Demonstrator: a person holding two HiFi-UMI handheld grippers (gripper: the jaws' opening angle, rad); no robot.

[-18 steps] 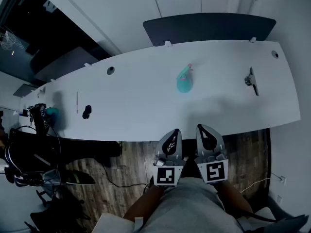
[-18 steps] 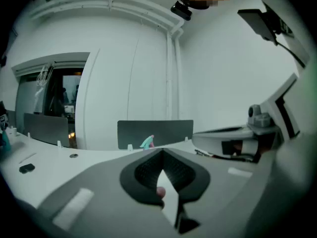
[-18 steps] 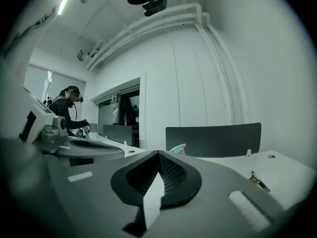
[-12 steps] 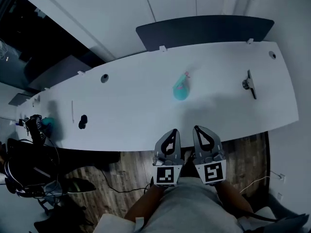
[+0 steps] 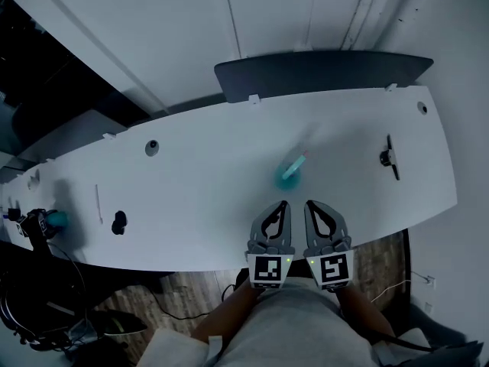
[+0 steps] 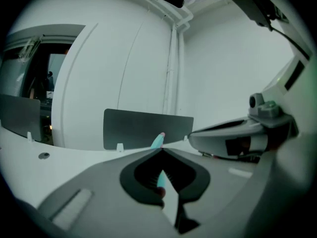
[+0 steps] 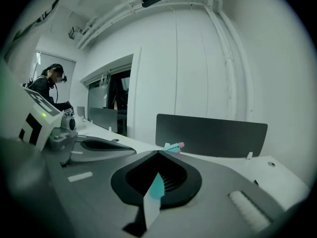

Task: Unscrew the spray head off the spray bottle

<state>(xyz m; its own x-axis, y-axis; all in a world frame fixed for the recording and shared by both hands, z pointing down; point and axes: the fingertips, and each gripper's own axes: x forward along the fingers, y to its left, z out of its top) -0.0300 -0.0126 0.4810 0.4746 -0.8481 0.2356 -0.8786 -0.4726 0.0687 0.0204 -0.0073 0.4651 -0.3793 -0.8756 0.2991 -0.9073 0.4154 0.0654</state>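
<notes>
The left tongs [image 5: 281, 205] and right tongs [image 5: 312, 205] hover side by side over the near edge of the white desk [image 5: 191, 197], both closed and empty. At twelve o'clock, near them, the teal spray bottle [image 5: 288, 176] stands with its spray head [image 5: 300, 159] on

Spray bottle [image 5: 289, 176] on table [image 5: 191, 197]; left hand-held gripper [image 5: 283, 204], right hand-held gripper [image 5: 310, 204] near.

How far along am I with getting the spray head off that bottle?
Nothing done yet: the spray head sits on the spray bottle on the table. Nothing in hand: left gripper and right gripper are shut and empty, short of it. Remaining: grip bottle, unscrew head.
</notes>
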